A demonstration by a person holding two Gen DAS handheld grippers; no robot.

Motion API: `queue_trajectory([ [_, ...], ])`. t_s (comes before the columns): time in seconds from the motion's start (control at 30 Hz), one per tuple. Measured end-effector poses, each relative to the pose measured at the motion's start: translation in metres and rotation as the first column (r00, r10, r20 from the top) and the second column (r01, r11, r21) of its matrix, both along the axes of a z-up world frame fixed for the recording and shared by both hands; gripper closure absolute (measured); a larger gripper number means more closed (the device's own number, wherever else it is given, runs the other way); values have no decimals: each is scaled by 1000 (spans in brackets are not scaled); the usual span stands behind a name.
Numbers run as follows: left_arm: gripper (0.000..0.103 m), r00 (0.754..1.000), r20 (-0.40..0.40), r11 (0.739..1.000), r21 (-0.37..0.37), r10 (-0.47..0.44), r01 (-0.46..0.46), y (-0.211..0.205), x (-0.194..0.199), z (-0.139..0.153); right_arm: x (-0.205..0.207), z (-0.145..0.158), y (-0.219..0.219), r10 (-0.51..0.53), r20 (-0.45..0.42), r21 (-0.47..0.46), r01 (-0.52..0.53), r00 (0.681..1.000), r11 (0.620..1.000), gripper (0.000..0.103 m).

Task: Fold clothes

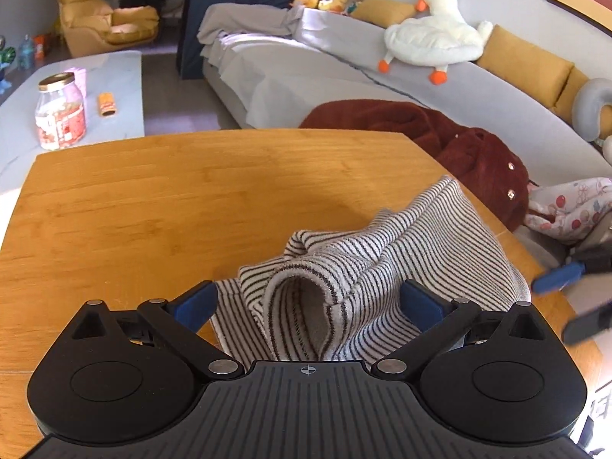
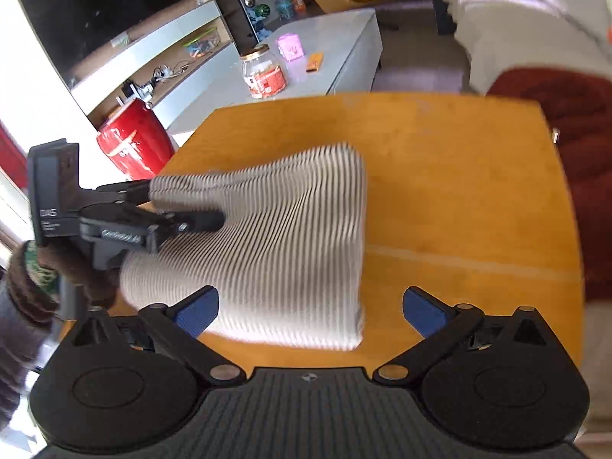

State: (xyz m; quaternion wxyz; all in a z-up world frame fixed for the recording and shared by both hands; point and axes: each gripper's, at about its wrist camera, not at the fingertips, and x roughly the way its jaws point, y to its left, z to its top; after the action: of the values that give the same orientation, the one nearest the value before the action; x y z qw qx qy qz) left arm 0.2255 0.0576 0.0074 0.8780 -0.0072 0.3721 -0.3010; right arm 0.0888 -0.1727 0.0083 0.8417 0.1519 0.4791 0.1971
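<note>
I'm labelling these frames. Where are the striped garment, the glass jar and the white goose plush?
striped garment (image 2: 290, 237): right wrist view, middle of the fabric.
glass jar (image 1: 60, 114): left wrist view, its label.
white goose plush (image 1: 432, 40): left wrist view, its body.

Garment (image 1: 382, 267) is white with thin dark stripes, lying on the honey-orange wood-grain tabletop (image 1: 153, 199) toward its right edge. Both grippers are black with blue pads: left gripper (image 1: 308, 302), right gripper (image 2: 310, 308). Off the table: dark red fleece coat (image 1: 459, 145), white plush goose (image 1: 432, 34) with orange bill and feet, red pot (image 2: 134, 137).
</note>
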Motion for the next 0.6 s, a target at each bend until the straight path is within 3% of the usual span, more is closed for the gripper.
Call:
queue_trajectory([
  [0.13, 0, 1000, -15, 1000, -12, 13, -13, 3, -2, -1, -8, -42, 10, -53, -151, 229, 87, 987, 969, 7],
  [0.23, 0, 1000, -19, 1000, -7, 18, -18, 4, -7, 2, -5, -51, 21, -124, -137, 305, 161, 983, 939, 17],
  [0.27, 0, 1000, -14, 1000, 1, 17, -17, 4, -9, 4, -1, -53, 24, -143, -131, 317, 178, 981, 932, 28],
  [0.4, 0, 999, 30, 1000, 24, -14, 13, 11, -22, 21, 11, -57, 27, -148, -68, 311, 163, 987, 937, 36],
  [0.6, 0, 998, 60, 999, 26, -33, 32, 3, -14, 30, 29, -44, 4, -226, 86, 205, 205, 970, 957, 40],
])
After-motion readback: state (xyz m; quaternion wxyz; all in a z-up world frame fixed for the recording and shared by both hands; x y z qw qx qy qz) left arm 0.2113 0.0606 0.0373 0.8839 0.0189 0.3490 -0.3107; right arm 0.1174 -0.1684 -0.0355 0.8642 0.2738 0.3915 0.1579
